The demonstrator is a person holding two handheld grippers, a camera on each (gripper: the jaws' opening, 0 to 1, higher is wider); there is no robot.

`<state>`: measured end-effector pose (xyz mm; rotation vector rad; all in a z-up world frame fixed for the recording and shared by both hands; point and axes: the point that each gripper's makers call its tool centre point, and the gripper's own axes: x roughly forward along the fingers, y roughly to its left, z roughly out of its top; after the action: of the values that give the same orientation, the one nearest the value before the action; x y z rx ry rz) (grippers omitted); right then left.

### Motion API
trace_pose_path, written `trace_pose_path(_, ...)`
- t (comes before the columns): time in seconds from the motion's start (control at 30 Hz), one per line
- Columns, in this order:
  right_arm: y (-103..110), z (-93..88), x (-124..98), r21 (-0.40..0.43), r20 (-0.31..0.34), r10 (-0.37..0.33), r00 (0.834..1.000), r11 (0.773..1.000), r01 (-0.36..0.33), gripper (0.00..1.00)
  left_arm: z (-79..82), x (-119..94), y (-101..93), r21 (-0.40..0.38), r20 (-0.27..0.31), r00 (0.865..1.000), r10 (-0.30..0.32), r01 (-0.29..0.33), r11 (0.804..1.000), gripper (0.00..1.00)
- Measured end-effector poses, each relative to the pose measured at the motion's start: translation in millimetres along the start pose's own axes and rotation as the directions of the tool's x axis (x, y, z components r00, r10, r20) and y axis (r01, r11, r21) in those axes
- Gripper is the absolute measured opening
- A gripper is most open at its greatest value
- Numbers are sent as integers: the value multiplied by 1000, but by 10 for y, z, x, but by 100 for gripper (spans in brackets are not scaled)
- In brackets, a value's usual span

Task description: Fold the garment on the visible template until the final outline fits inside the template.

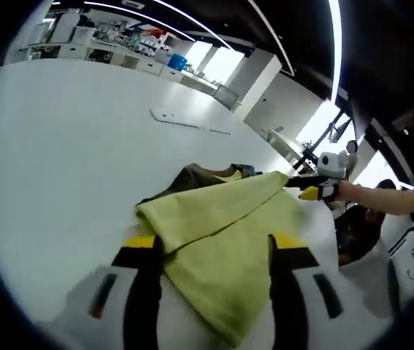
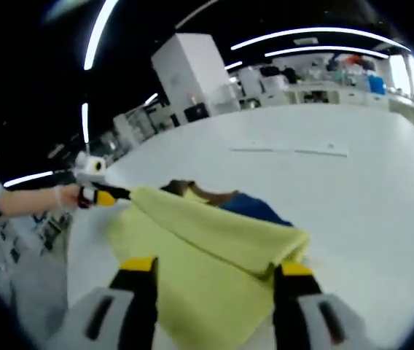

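We hold soft, limp yellow garment (image 1: 221,240): left claw (image 1: 214,251) and right claw (image 2: 214,281) each clamp edge; regrip at corners.

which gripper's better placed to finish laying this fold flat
Hard to call; both look clamped on the yellow-green garment. In the left gripper view, the right gripper pinches the raised far corner while the left gripper holds the near folded edge, so the right probably leads.

Table (image 1: 68,146) wide open beyond garment (image 1: 221,240); only flat strip (image 1: 189,120) w/ low profile.
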<state>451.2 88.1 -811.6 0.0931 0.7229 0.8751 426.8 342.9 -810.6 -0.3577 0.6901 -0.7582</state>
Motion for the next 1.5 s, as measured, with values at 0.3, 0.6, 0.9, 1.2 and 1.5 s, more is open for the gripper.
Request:
trace_pose_path(0.3,-38,197,97,5,57,6,998,1000,-6,61,251,161,-68,-14,81,996,-48,50,999,57)
trace_pose_path(0.6,-214,289,179,24,77,-29,997,999,28,59,396,259,107,-64,134,991,-7,16,998,59)
trace_pose_path(0.9,-382,323,253,42,87,-73,994,997,70,57,532,259,223,-144,209,978,27,4,990,63)
trace_pose_path(1.2,-412,375,190,40,109,-93,990,995,89,54,519,264,255,-144,205,978,38,-8,990,64)
trace_pose_path(1.5,-646,426,180,36,98,-139,985,990,136,45,532,166,314,-148,208,977,44,-13,989,61)
